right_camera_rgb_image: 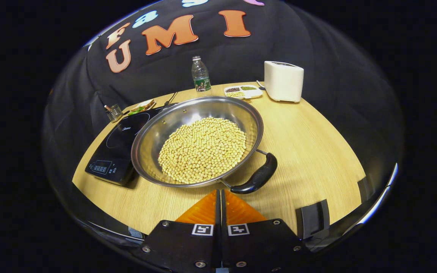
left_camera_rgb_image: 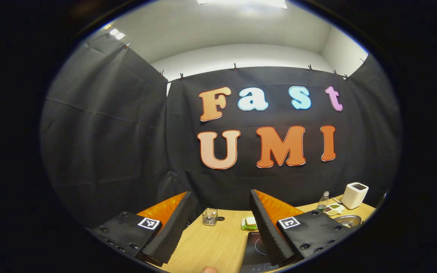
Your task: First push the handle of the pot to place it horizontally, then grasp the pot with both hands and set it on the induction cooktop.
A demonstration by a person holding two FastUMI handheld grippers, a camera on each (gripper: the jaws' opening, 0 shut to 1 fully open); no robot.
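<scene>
Down low in the right gripper view, the right gripper (right_camera_rgb_image: pixel 220 201) has its two fingers pressed flat together with nothing between them; it sits just short of the pot's handle (right_camera_rgb_image: pixel 258 177), not touching it. Next comes the pot (right_camera_rgb_image: pixel 173 125), a big shiny pan full of yellow beans (right_camera_rgb_image: pixel 202 149); it rests on the table (right_camera_rgb_image: pixel 309 151), its left edge over the cooktop (right_camera_rgb_image: pixel 118 148); the handle sticks out at the near right side, slanted. Farther back are a cup (right_camera_rgb_image: pixel 114 112), a plate (right_camera_rgb_image: pixel 142 106), a bottle (right_camera_rgb_image: pixel 200 75), a tray (right_camera_rgb_image: pixel 243 91) and a white toaster (right_camera_rgb_image: pixel 283 81), all near the far edge.

In the left gripper view, the left gripper (left_camera_rgb_image: pixel 218 227) has its fingers wide apart and holds nothing; between them lies bare table (left_camera_rgb_image: pixel 211 242) and the edge of the cooktop (left_camera_rgb_image: pixel 254 246); farther off stand the cup (left_camera_rgb_image: pixel 210 217) and plate (left_camera_rgb_image: pixel 249 223); the pot's rim (left_camera_rgb_image: pixel 348 220) peeks in at the right, with the bottle (left_camera_rgb_image: pixel 323 201), tray (left_camera_rgb_image: pixel 334 209) and toaster (left_camera_rgb_image: pixel 354 195) behind it.
</scene>
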